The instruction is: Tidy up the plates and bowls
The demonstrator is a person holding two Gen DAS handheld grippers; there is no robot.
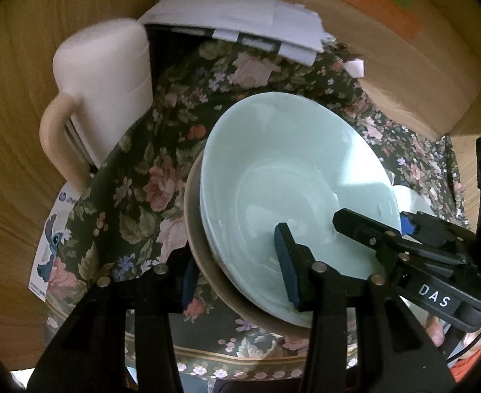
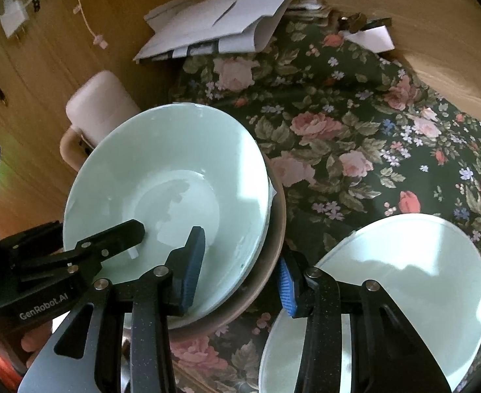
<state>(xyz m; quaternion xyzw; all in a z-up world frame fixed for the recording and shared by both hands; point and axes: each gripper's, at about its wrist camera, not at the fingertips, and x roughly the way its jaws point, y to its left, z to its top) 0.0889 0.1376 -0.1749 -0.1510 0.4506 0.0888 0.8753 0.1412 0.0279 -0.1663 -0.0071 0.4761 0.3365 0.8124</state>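
1. I have both hand-held grippers over the floral tablecloth (image 2: 355, 131), each straddling the rim of the stacked pale green glazed ceramic bowl (image 2: 162, 177), which sits nested inside a shallow brown stoneware plate (image 2: 270, 262).

2. My left gripper (image 1: 237, 262) stands spread: one blue-padded finger inside the bowl's near wall, the other outside, beyond the brown plate's edge. I cannot tell whether either pad touches.

3. My right gripper (image 2: 240, 265) is likewise spread, its left finger inside the bowl, its right finger outside over the cloth. It pinches nothing.

4. The relation that matters: the bowl lies directly ahead of both grippers, its near rim running crosswise between each pair of fingers. Neither is clearly nearer.

5. A second pale green round bowl (image 2: 404, 281) rests just right of my right gripper, partly under its outer finger, close beside the stack but apart from it.

6. The stacked bowl looks smooth and glossy; I judge it slippery to grip.
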